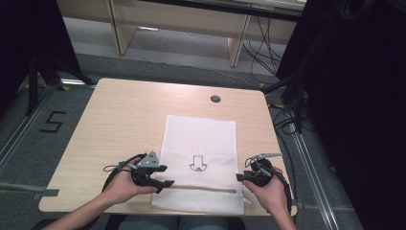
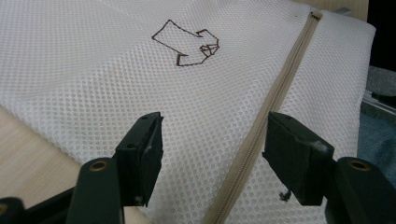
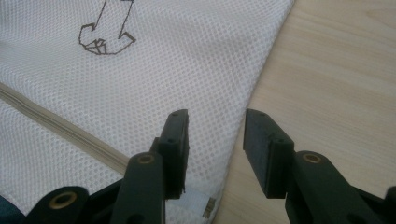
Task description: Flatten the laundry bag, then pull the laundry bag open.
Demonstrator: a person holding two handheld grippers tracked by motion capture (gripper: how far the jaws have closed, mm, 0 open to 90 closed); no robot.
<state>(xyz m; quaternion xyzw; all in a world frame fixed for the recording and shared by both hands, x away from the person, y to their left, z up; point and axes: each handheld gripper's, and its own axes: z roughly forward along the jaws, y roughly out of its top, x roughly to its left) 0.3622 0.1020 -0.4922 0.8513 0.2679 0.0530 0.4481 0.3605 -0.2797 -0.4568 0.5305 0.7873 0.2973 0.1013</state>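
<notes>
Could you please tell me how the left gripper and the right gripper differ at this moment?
The left gripper stands wider open than the right gripper. The left one straddles the mesh bag's beige zipper; the right one straddles the bag's side edge, one jaw over the table. Both are open and hold nothing.

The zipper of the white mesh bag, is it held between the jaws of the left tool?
No, the left tool stands open above the zipper of the mesh bag, its jaws apart and pressing nothing.
</notes>
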